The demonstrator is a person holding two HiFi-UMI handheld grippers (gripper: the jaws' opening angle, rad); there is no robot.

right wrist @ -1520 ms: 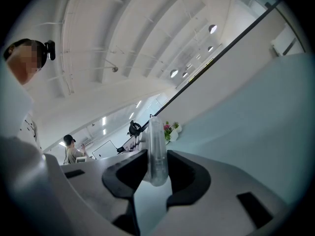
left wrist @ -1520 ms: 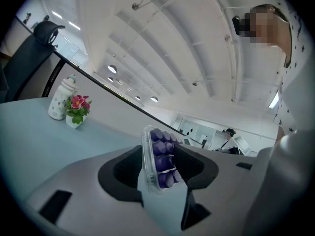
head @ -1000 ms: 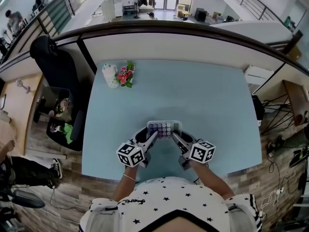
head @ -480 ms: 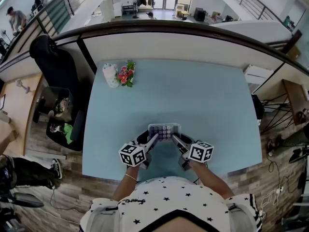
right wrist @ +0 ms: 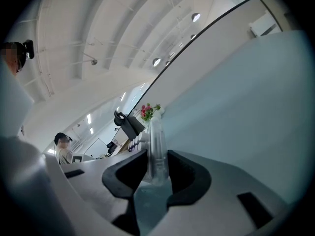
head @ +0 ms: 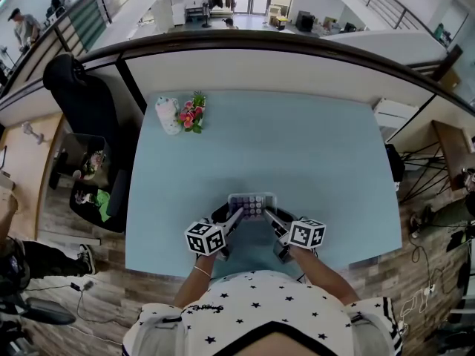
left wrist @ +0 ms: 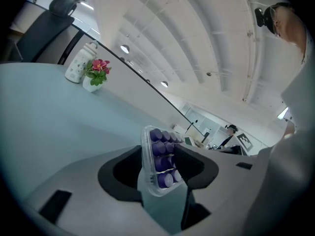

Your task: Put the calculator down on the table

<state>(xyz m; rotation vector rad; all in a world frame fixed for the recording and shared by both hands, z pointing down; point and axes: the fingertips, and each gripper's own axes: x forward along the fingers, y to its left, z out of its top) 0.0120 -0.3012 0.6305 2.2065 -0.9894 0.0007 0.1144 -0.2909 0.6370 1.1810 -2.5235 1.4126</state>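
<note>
A: What is the big flat thing in the middle?
B: It is a pale blue desk (head: 312, 154). Its top is smooth.
A: What stands on it?
B: In its far left corner, at the upper left of the head view, a white jar (head: 168, 114) stands just beside a little pot of pink flowers (head: 188, 116).
A: Where is the calculator?
B: The calculator (head: 251, 203) is low in the middle of the frame. It is over the near part of the desk, between the two grippers. It has purple buttons and a clear case. I cannot tell if it touches the desk.
A: Who holds it?
B: The left gripper (head: 234, 213) has its jaws wide. The calculator sits slanted between them, pressed by both pads. The right gripper (head: 270, 215) has its jaws narrow and pinches the thin edge of the case.
A: What is behind the desk?
B: A low white wall (head: 282, 69) with a dark curved rail (head: 260, 41) on top. Past it, at the top of the frame, is a big bright hall.
A: And at the sides?
B: A black chair (head: 83, 99) stands at the left. The floor (head: 82, 291) is wood planks, and cables (head: 427, 269) lie on it at the right.
A: What is overhead?
B: In the gripper views, a white ceiling (left wrist: 197, 43) with small round lamps (left wrist: 124, 48).
</note>
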